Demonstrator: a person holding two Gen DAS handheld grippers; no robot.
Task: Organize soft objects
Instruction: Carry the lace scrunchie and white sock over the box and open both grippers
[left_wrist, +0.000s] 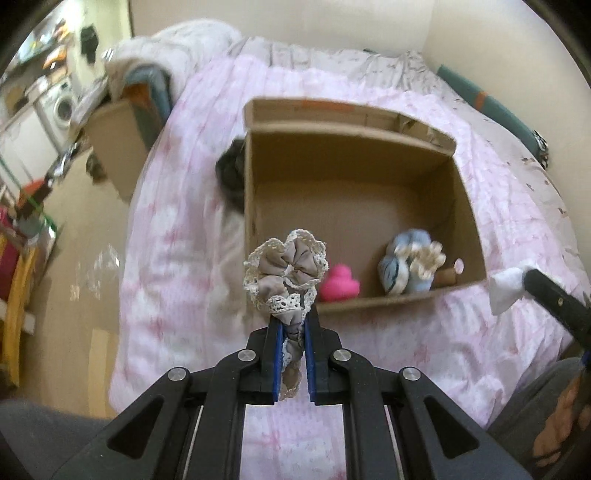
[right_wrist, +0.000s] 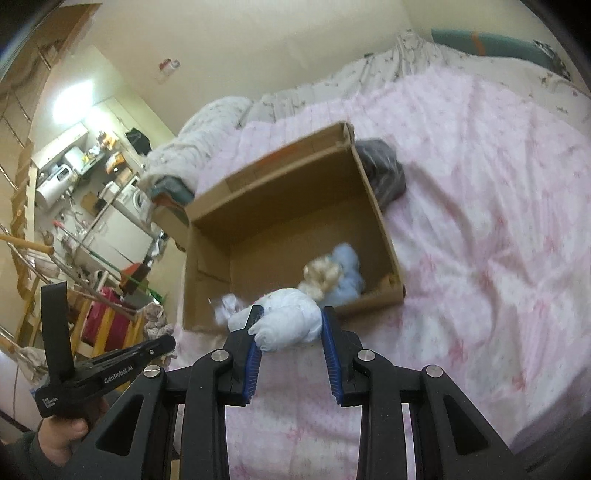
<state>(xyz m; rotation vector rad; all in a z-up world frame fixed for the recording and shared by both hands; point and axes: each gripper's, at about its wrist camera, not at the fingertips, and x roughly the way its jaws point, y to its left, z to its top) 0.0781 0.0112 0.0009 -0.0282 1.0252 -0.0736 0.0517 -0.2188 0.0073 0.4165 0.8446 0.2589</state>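
My left gripper (left_wrist: 293, 314) is shut on a beige scrunchie with lace trim (left_wrist: 286, 266), held up in front of an open cardboard box (left_wrist: 351, 155) on the bed. Inside the box lie a pink soft toy (left_wrist: 338, 282), a blue and beige soft bundle (left_wrist: 410, 266) and a small brown item in the corner. My right gripper (right_wrist: 291, 317) is shut on a white rolled cloth (right_wrist: 286, 319), just before the box's near wall (right_wrist: 369, 299). The blue bundle (right_wrist: 343, 273) shows behind it. From the left wrist view, the right gripper (left_wrist: 517, 284) holds the white cloth (left_wrist: 504, 288) at the right of the box.
A pink and white quilt (left_wrist: 177, 240) covers the bed. A dark fluffy item (left_wrist: 231, 173) lies against the box's outer side. A second cardboard box (left_wrist: 118, 147) and a white blanket (left_wrist: 173, 48) sit at the bed's far corner. A hand (right_wrist: 59, 439) grips the left tool.
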